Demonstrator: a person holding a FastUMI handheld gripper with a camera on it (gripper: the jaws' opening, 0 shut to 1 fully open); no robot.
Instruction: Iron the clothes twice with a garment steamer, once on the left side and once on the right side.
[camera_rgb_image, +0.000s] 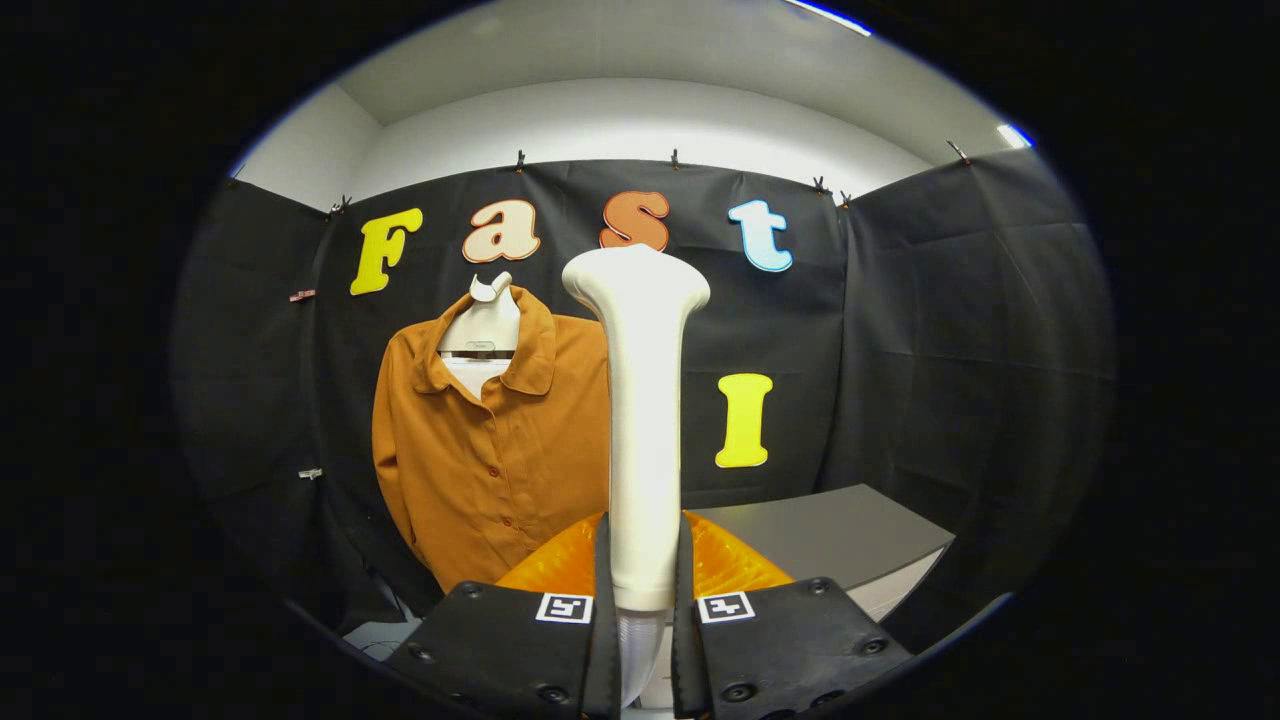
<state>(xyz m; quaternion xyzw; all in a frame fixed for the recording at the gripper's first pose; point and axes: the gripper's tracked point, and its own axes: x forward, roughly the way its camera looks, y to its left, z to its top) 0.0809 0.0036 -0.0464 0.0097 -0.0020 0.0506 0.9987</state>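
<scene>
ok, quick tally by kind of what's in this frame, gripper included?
Garment steamer, clamped between the fingers of the hand-held gripper: 1
Hand-held gripper: 1
Brown button-up shirt on a hanger form, beyond the fingers: 1
Hanger form: 1
Grey table: 1
Orange translucent piece just behind the fingers, cannot tell what it is: 1
Total: 6

white garment steamer (641, 420) upright between the fingers (604, 580); rust-orange buttoned shirt (490, 450) hangs beyond, left.

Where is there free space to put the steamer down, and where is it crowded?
The grey table, right of the gripper shut on the steamer, looks bare. Left is crowded: the brown shirt hangs there.
</scene>
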